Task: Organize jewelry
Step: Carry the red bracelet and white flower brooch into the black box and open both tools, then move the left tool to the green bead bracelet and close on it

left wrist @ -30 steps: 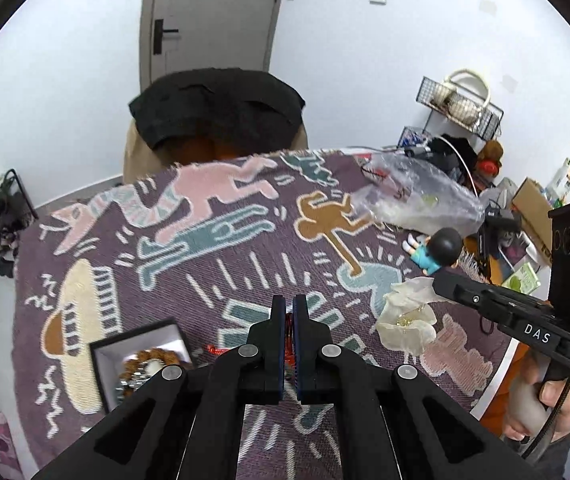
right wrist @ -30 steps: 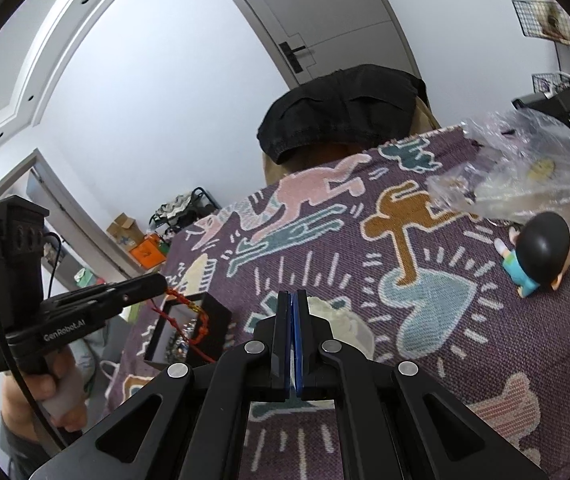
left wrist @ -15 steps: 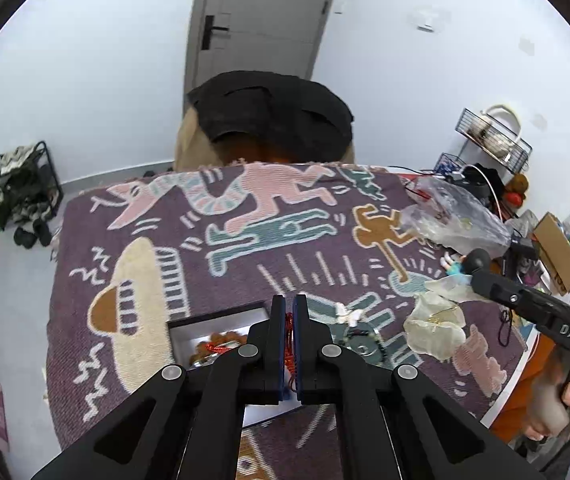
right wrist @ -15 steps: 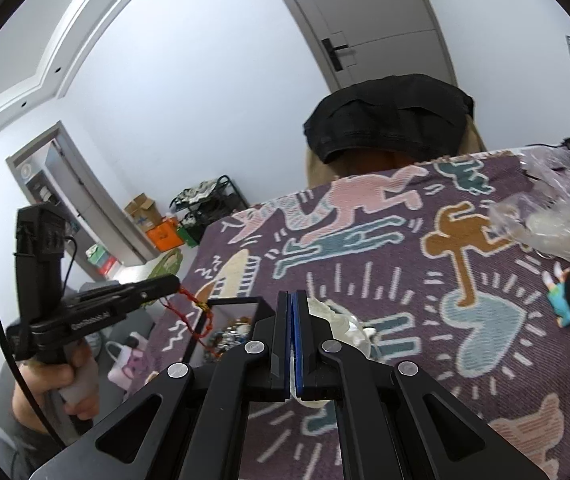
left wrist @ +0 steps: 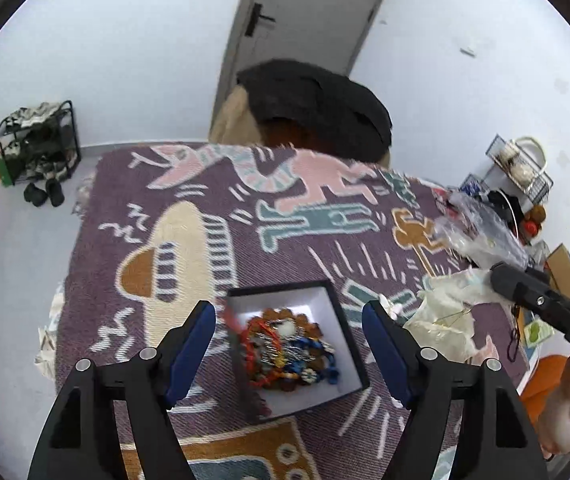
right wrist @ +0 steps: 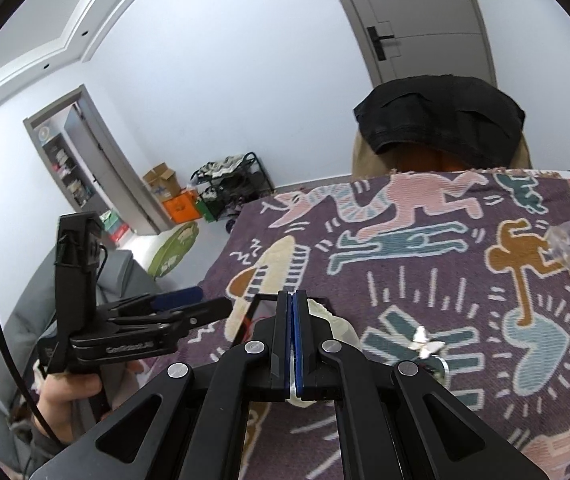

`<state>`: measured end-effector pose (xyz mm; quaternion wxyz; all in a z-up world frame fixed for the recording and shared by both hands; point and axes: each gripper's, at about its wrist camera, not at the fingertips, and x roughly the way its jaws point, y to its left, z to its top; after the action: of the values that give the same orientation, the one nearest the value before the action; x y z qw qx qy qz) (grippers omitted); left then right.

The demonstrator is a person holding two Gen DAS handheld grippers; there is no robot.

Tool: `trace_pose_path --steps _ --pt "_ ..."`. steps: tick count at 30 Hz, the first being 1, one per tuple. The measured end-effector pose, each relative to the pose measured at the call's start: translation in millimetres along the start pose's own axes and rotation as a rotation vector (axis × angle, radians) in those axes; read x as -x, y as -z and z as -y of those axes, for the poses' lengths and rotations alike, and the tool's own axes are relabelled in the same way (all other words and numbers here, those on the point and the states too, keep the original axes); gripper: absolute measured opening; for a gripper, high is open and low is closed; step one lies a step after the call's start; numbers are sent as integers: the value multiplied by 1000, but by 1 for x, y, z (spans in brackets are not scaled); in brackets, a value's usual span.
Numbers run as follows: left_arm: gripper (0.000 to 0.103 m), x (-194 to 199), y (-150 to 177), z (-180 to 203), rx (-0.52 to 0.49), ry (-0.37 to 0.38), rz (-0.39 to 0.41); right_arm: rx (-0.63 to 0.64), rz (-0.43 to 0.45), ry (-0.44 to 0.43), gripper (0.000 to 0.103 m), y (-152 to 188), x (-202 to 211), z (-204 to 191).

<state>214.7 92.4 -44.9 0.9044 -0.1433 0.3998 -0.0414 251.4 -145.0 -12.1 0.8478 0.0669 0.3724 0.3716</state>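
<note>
Low in the frame's centre, a black box holds tangled beaded jewelry; the left hand-held gripper is opening, empty; the right hand-held gripper is closed, empty.

The blanket was coarse woven cloth. The box looked like matt card. The bag was glossy clear plastic.

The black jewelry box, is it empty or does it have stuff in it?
Not empty: the black jewelry box holds a pile of beaded bracelets on its white lining.
</note>
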Motion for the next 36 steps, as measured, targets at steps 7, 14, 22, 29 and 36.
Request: trace_pose_path --steps 7,14,22,29,36 --pt "77 13 8 -30 36 -25 20 18 -50 -35 2 1 -30 -21" --pt "77 14 15 -52 72 -32 15 1 -83 -70 6 1 -56 -30" --pt "77 12 15 -46 70 -22 10 -57 -100 -11 81 8 -53 -3" --pt "77 9 15 -16 7 -9 5 -58 -109 51 81 19 -31 25" --pt "77 5 16 19 -54 20 0 -83 -112 83 81 30 -17 52"
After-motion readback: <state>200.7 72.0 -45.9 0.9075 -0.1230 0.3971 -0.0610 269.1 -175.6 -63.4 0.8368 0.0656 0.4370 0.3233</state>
